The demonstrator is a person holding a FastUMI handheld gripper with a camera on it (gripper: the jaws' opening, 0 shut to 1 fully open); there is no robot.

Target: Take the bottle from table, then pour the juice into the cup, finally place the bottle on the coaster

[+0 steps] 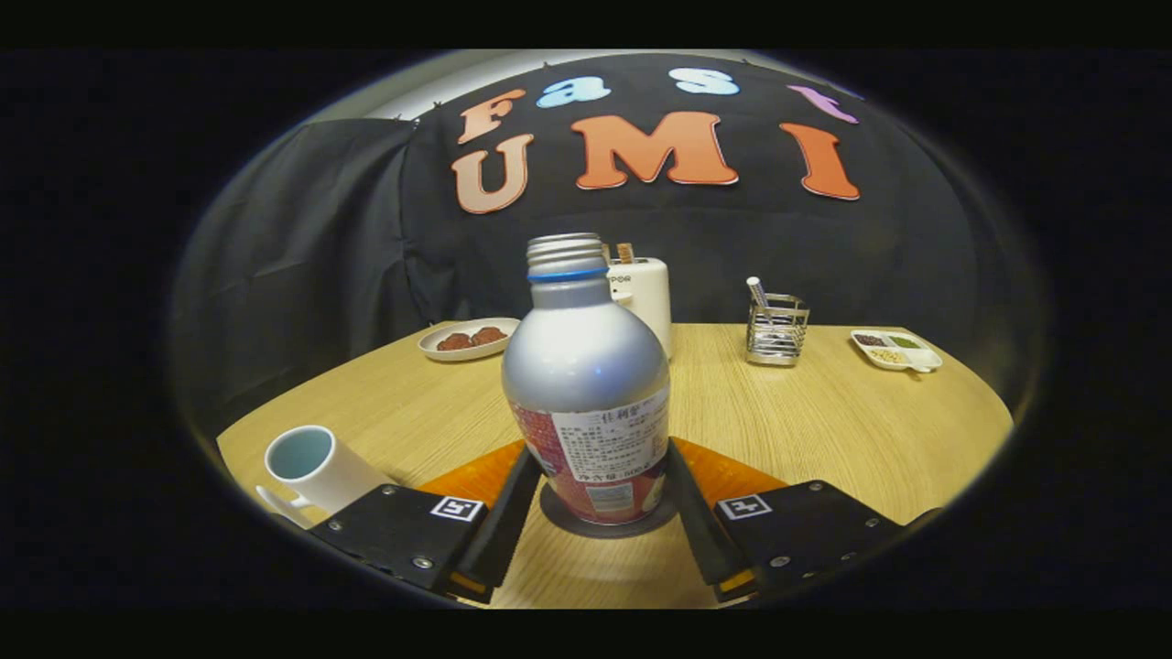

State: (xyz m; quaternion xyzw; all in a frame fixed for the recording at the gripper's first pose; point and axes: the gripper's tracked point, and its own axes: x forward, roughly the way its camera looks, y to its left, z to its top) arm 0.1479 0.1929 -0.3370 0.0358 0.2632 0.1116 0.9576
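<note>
A silver bottle (586,366) with a threaded, uncapped neck and a red-and-white label stands upright between my fingers. Its base rests on a dark round coaster (558,520) on the wooden table (824,421). My gripper (601,448) holds it low on the label, with one finger pressed against each side. A white cup (311,467) with a pale blue inside sits on the table just left of the left finger (508,513), leaning slightly towards me. I cannot tell whether it holds any liquid.
Beyond the bottle stands a white appliance (645,293). A plate of brown food (467,339) lies at the back left. A wire holder (776,329) and a divided dish (895,350) are at the back right. The booth's black cloth wall closes the far side.
</note>
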